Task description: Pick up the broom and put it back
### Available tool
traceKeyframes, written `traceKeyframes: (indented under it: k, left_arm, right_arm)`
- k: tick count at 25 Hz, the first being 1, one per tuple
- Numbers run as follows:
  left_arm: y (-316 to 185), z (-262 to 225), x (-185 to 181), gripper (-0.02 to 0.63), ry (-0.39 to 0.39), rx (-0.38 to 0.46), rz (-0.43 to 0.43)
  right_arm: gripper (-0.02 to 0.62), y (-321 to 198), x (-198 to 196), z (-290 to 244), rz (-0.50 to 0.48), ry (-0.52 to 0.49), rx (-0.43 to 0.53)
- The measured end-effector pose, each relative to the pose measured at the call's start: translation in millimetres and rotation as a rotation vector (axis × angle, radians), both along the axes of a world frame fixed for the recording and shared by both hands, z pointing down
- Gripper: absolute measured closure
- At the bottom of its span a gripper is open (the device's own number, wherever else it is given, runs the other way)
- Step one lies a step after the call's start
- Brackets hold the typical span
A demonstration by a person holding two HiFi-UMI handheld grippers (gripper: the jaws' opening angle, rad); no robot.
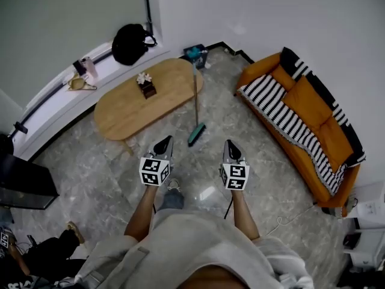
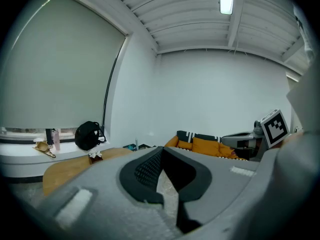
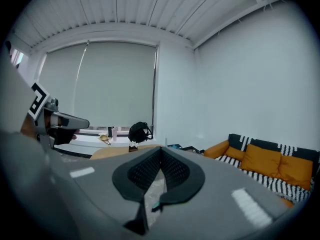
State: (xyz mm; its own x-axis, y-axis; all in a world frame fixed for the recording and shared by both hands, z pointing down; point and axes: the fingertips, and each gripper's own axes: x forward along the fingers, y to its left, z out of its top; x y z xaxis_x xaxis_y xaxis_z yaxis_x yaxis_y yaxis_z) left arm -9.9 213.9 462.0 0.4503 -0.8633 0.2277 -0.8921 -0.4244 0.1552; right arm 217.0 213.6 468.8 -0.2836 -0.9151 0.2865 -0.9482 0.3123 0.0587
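The broom [image 1: 195, 108] leans against the end of the oval wooden table [image 1: 126, 116]. Its teal head [image 1: 196, 135] rests on the marble floor and its thin handle runs up toward the wall. In the head view my left gripper [image 1: 163, 142] hangs just left of the broom head, and my right gripper [image 1: 231, 147] just right of it. Both point toward the broom and neither touches it. Each gripper's own view shows the jaw tips meeting with nothing between them: left gripper [image 2: 161, 149], right gripper [image 3: 161, 148]. A sliver of teal [image 3: 155, 206] shows through the gap under the right jaws.
An orange sofa [image 1: 304, 116] with a striped throw lines the right wall. A small box [image 1: 145, 87] stands on the table and a black backpack [image 1: 131, 43] on the window ledge. A teal dustpan [image 1: 195, 54] sits by the far wall. A white cable [image 1: 290, 217] crosses the floor.
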Motion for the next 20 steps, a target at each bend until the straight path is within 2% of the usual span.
traceKeyframes:
  k: [9, 15, 20]
  left_arm:
    - [-102.0, -19.1, -46.5, 0.603, 0.019, 0.027, 0.054]
    - [-146.9, -14.0, -71.8, 0.603, 0.03, 0.027, 0.074]
    - [-170.3, -8.4, -75.1, 0.603, 0.03, 0.02, 0.102]
  right_arm:
    - [0.595, -90.9, -51.5, -20.8, 0.044, 0.008, 0.026]
    - [0.595, -131.8, -77.0, -18.6, 0.059, 0.021, 0.033]
    - [0.595, -150.1, -83.0, -12.2, 0.084, 0.013, 0.026]
